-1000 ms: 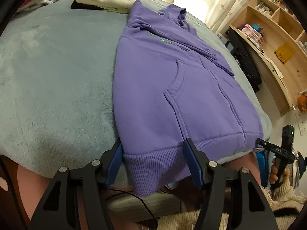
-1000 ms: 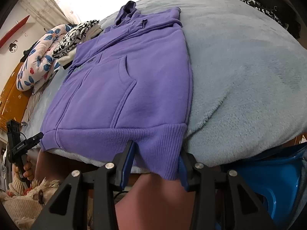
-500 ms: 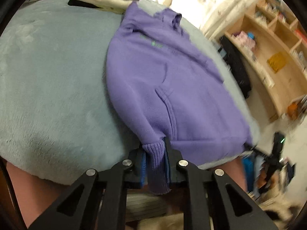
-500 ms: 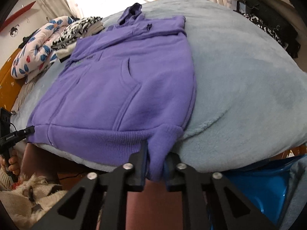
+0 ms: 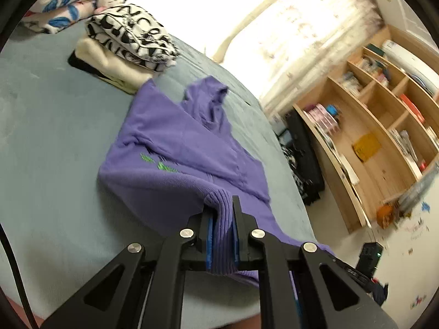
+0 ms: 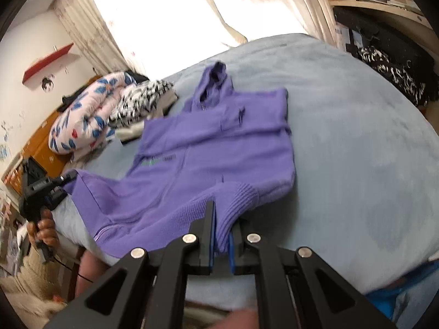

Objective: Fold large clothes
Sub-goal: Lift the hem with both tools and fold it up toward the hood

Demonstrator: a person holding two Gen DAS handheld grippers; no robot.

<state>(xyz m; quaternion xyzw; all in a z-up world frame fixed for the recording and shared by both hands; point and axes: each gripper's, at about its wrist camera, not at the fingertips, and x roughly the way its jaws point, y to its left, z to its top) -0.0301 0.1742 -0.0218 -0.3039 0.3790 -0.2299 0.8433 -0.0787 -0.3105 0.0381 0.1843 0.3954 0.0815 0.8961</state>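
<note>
The purple hoodie [image 5: 175,148] lies lengthwise on the bed [image 5: 55,137], hood toward the far edge by the window, ribbed hem [image 6: 241,194] at the near edge. Each gripper pinches 1 hem corner: the left gripper [image 5: 222,230] its side, the right gripper [image 6: 222,235] the other, jaws narrow on the rib. The hem is raised off the bed and bowed toward the hood. Both grippers tilt downward, pointing along the hoodie's long axis, so the fold likely runs straight ahead, hem to shoulders.
</note>
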